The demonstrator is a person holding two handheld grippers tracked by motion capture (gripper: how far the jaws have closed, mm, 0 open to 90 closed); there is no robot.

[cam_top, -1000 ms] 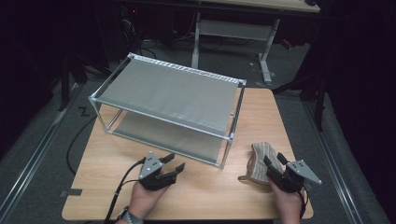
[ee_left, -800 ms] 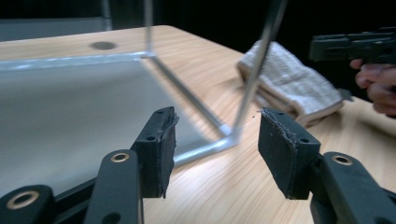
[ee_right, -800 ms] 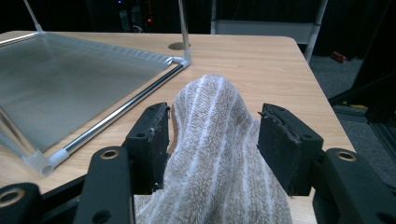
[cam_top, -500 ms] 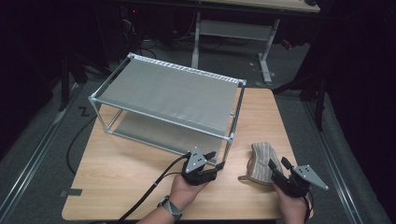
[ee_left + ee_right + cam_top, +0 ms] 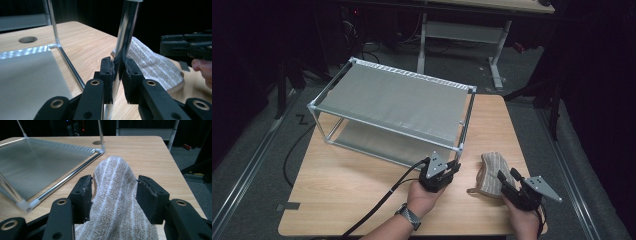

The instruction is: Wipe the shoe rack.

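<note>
Tongs of the left hand (image 5: 117, 75) clamp the rack's upright chrome post (image 5: 125, 37) at its near right corner, a contact clear in the left gripper view but hidden by the hand from above. Right tongs (image 5: 113, 195) stand open astride the slipper (image 5: 117, 195), unpinched. Beige-and-white striped terry, it lies on the wooden surface (image 5: 362, 200) beside the rack (image 5: 397, 100), long axis pointing away from the person.

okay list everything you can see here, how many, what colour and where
Shelf rack: one, silver frame with grey shelves, left-centre of table.
Slipper: one, beige and white striped, front right beside the rack.
Table: one, light wood, under everything.
Desk: one, pale frame, behind the table.
Wristwatch: one, dark, left wrist.
Left hand-held gripper: one, black, clamped on the rack's front right post.
Right hand-held gripper: one, black, jaws astride the slipper.
</note>
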